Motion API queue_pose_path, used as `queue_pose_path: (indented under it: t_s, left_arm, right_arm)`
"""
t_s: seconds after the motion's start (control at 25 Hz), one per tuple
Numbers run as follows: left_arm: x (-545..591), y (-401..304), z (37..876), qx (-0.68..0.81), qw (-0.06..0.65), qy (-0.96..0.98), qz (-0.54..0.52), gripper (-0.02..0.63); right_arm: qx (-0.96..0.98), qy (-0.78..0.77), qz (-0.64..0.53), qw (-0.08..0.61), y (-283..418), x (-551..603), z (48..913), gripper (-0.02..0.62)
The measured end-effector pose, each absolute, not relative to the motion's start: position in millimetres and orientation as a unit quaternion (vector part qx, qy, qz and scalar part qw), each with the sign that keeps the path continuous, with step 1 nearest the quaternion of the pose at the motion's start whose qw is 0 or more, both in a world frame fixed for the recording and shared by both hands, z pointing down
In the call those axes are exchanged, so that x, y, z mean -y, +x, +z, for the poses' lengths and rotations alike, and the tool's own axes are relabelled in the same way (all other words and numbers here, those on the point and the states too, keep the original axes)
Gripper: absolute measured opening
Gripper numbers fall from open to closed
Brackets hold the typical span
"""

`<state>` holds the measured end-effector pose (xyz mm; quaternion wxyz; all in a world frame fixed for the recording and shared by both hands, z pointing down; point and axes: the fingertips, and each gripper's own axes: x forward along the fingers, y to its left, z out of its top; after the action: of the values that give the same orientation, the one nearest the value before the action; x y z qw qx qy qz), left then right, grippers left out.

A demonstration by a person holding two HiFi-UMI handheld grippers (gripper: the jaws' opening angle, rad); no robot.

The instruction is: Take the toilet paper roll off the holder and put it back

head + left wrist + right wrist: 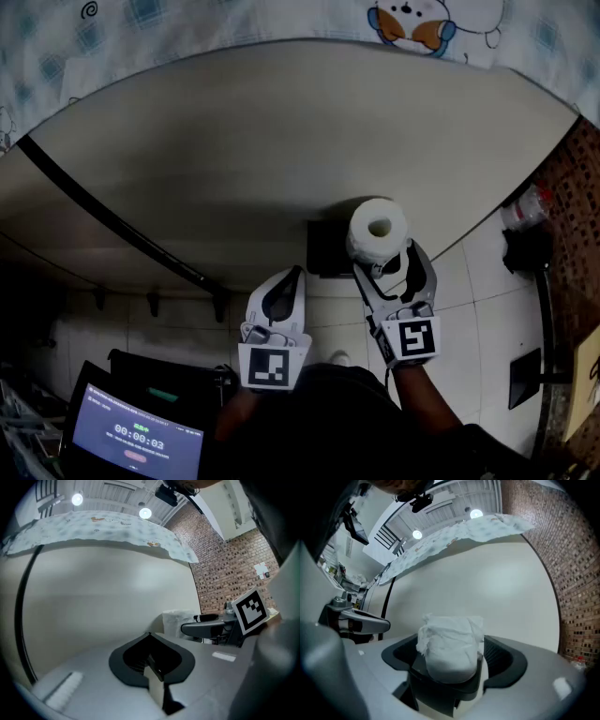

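My right gripper (385, 255) is shut on a white toilet paper roll (378, 228), its jaws spread wide around it. The roll stands end-up, its core hole facing me, just right of the black holder (327, 248) on the pale wall. In the right gripper view the crumpled roll (450, 641) fills the space between the jaws. My left gripper (285, 283) hangs shut and empty to the left of the holder, apart from it. From the left gripper view (152, 662) the roll (177, 620) shows behind the right gripper's finger (206, 628).
A black bar (112, 221) runs diagonally across the wall at left, with small hooks (155, 302) below it. A screen (136, 437) with a timer sits at the bottom left. A patterned cloth (281, 19) hangs above. Brick wall (583, 178) and a bottle (530, 206) lie right.
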<state>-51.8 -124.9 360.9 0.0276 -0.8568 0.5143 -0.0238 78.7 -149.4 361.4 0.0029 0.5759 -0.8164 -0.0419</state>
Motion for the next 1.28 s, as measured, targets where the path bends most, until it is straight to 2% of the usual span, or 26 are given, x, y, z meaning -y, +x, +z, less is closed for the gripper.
queue_pose_path:
  t_s: [0.16,0.52,1.28]
  left_arm:
    - [130,-52,361,-0.514,0.028,-0.857,-0.027,0.017]
    - [146,-52,363,-0.511,0.022,-0.859,-0.027,0.017]
    - [131,-47,374,-0.499,0.003,-0.866,-0.036,0.017]
  right_arm:
    - [0.822,0.568,-0.033,0.015,73,164,361,0.440]
    - [0.826,0.563,-0.037,0.019,70,179,358,0.422]
    - [0.825,0.557,-0.075,-0.058,75,138,311,0.388]
